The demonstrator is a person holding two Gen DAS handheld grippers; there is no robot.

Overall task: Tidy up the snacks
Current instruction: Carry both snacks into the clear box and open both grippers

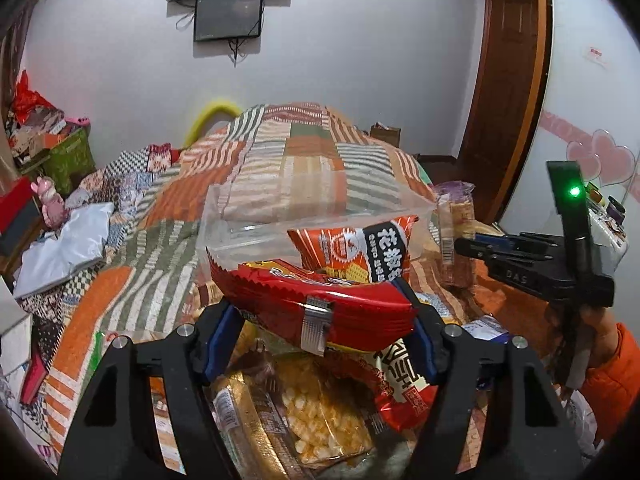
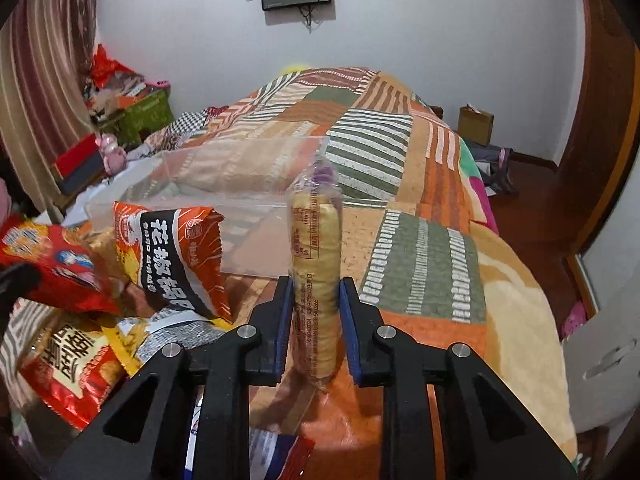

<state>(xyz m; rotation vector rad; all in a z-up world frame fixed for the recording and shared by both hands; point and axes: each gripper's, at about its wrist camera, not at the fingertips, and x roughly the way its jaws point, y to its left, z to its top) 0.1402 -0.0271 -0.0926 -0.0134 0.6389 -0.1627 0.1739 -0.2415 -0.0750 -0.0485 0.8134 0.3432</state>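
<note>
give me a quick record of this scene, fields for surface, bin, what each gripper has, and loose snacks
surface: patchwork quilt
bin: clear box on the quilt, looks empty
left gripper: shut on red bag
right gripper: shut on cracker roll, upright
loose snacks: orange bag leaning at the box, more bags piled nearby

Glossy foil red snack bag (image 1: 320, 304); clear plastic bin (image 1: 240, 224).
</note>
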